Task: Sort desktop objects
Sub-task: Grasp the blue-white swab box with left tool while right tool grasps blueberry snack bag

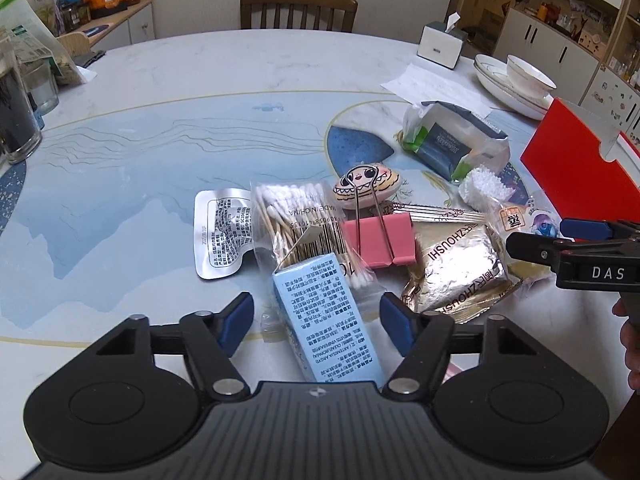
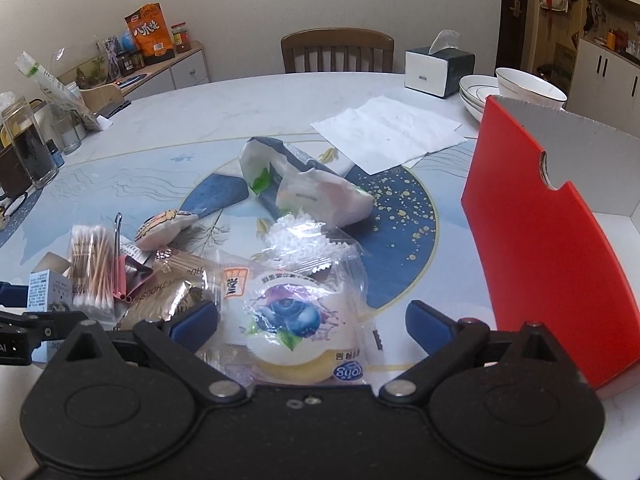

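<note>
A pile of small items lies on the round table (image 1: 160, 80). My left gripper (image 1: 316, 320) is open, its jaws on either side of a light blue box (image 1: 320, 316) that leans on a bag of cotton swabs (image 1: 296, 220). A pink binder clip (image 1: 378, 240), a silver sachet (image 1: 222, 236) and a gold foil packet (image 1: 456, 264) lie around it. My right gripper (image 2: 312, 320) is open around a wrapped blueberry cake (image 2: 296, 320) without gripping it. The right gripper also shows in the left wrist view (image 1: 560, 240).
A red open box (image 2: 552, 248) stands at the right. A tissue pack (image 2: 304, 176), paper napkin (image 2: 392, 132), tissue box (image 2: 436, 68) and stacked bowls (image 2: 520, 84) lie beyond. Glass jars (image 2: 28, 148) stand at the left edge. A chair (image 2: 338, 50) is behind the table.
</note>
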Tool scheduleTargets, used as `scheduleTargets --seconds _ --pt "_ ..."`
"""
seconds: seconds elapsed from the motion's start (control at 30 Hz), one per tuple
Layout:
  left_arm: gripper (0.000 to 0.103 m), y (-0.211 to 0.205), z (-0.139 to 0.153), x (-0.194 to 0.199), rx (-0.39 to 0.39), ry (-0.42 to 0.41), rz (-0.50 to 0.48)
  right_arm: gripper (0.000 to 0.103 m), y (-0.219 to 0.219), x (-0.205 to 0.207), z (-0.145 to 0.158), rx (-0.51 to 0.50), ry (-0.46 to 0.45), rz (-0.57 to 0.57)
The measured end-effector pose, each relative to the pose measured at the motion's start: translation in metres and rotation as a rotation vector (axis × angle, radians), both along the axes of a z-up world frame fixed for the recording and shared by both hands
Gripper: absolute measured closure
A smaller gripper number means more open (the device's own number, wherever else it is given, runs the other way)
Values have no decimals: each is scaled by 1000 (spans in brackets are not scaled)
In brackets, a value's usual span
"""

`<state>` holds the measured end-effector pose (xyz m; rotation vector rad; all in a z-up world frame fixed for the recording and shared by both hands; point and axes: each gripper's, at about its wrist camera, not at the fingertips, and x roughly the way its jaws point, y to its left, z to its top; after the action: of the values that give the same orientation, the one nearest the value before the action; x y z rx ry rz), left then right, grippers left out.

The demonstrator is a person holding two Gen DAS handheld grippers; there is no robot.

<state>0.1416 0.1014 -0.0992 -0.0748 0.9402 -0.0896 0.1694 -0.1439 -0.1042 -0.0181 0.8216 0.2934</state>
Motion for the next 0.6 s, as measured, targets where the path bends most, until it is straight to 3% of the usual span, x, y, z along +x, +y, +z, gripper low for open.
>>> scheduleTargets --seconds 0.27,0.33,0.47,0.6 --pt "59 1 -1 5 3 21 -13 7 2 3 -2 -8 14 -2" --pt "61 1 -1 5 1 24 -20 11 2 3 -1 -5 17 3" --pt "70 3 -1 5 -2 34 -34 32 2 3 -1 14 34 10" --pt "72 4 0 6 -7 38 -45 36 3 1 2 3 30 8"
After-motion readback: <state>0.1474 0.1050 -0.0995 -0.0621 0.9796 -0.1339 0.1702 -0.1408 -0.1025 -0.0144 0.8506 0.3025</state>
